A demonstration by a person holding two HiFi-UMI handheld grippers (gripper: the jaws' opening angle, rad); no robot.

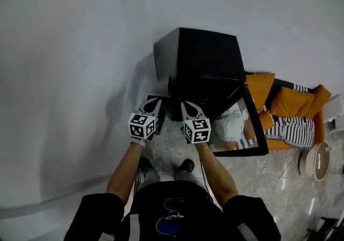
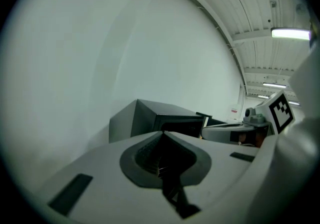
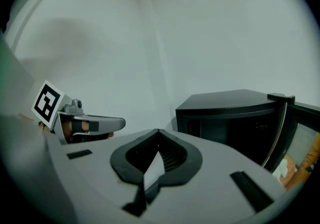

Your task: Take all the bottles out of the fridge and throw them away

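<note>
Left gripper [image 1: 155, 102] and right gripper [image 1: 186, 106] hovered before the fridge [image 1: 196, 54], fingers closed on nothing. Its door [image 1: 237, 122] stood open for access, with no bottle visible.

No legible text or number. Cubes [image 1: 142, 126] on left hand-held gripper [image 1: 155, 103], right hand-held gripper [image 1: 185, 105]: square code patterns only. Wall sign [image 2: 233, 111] unreadable.

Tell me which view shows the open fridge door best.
The head view: nearly the whole fridge door is seen from above, swung open. The right gripper view shows only its edge near the border; the left gripper view shows hardly anything of it.
</note>
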